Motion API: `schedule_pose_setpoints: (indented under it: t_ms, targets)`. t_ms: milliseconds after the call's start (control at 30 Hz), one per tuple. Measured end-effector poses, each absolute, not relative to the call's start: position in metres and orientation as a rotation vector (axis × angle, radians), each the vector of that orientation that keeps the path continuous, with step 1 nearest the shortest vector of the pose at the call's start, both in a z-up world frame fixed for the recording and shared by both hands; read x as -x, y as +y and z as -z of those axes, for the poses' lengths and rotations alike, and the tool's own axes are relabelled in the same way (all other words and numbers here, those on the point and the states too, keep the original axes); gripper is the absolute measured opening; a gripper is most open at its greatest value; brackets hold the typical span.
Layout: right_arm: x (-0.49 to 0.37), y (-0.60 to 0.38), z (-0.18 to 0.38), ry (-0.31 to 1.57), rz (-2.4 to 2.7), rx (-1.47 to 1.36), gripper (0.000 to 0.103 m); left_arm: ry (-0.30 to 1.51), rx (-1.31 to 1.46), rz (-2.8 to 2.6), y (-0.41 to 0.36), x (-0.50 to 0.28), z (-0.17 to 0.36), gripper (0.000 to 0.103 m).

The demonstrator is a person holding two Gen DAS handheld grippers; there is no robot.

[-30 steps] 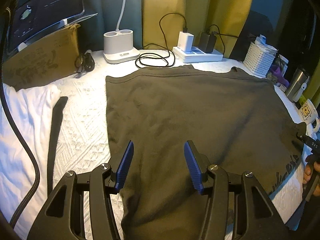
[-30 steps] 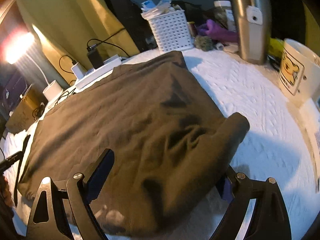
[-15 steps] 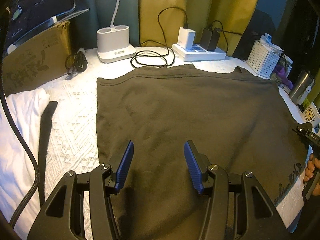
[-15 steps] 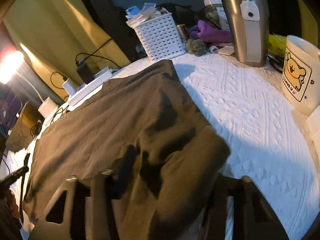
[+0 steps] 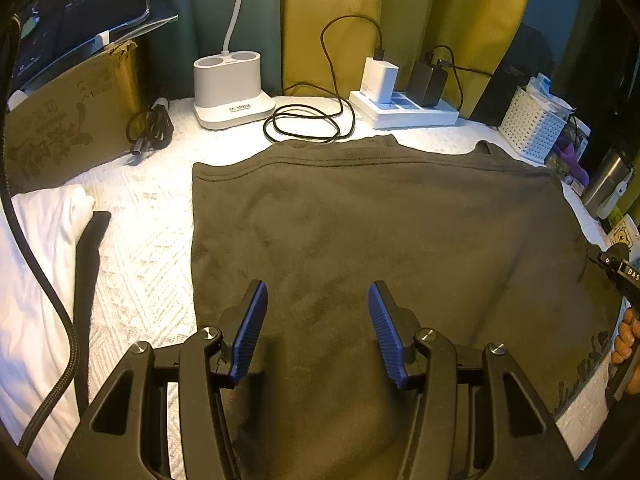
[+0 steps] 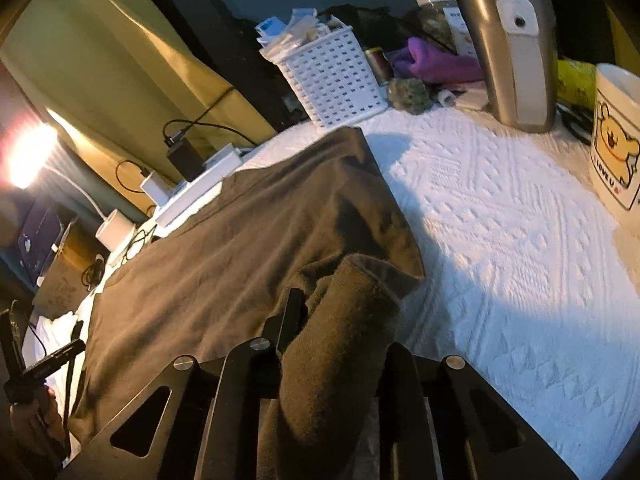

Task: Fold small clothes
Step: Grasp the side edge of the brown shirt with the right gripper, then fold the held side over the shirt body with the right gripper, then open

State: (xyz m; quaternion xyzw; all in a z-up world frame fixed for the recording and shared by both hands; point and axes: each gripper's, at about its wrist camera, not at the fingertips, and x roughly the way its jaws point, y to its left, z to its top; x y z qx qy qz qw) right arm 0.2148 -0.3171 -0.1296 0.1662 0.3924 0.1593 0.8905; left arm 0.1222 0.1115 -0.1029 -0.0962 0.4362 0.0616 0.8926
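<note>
Hovering over the near part of the dark olive-brown cotton T-shirt (image 5: 360, 232), my left gripper (image 5: 318, 330) has its two blue ribbed pads (image 5: 251, 330) spread apart with nothing between them; the cloth lies flat below and beyond them, apart from the fingers as far as I can tell. From this left wrist view the shirt is spread across the white textured quilted cover (image 5: 140, 240), its stitched hem running along the far side near the coiled black cable (image 5: 308, 120) and the white power strip (image 5: 404, 110) with chargers plugged in. A white lamp base (image 5: 230, 92) stands behind the shirt's far left corner, and a folded white cloth (image 5: 36, 280) lies well off to the left. At the right edge I see the fingers of my right hand (image 5: 628, 340) beside the shirt's printed edge.

From the right wrist view, my right gripper (image 6: 340, 332) has just been closing, and its jaws now pinch a bunched, rolled-up corner of the shirt, which stands up between the black fingers and drapes back over them. The rest of the shirt stretches away to the upper left. Bare cover lies to the right, with a white perforated plastic basket (image 6: 332, 80), a tall steel thermos (image 6: 516, 44) and a white mug with a yellow bear (image 6: 616, 140) well apart from the cloth.
</note>
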Motion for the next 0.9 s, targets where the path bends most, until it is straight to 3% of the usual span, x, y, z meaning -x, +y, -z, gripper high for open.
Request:
schedule_pose_setpoints:
  t_ms: [333,900]
  targets:
    - [-0.21,-0.285,0.081,0.739,-0.4,-0.281,0.016,0.865,0.221,-0.128,0.131,-0.106,0.097,0.053]
    - [-0.169,-0.121,0.043,0.748,-0.685,-0.034,0.013,0.79,0.274,-0.187,0.191,-0.057,0.092,0.053]
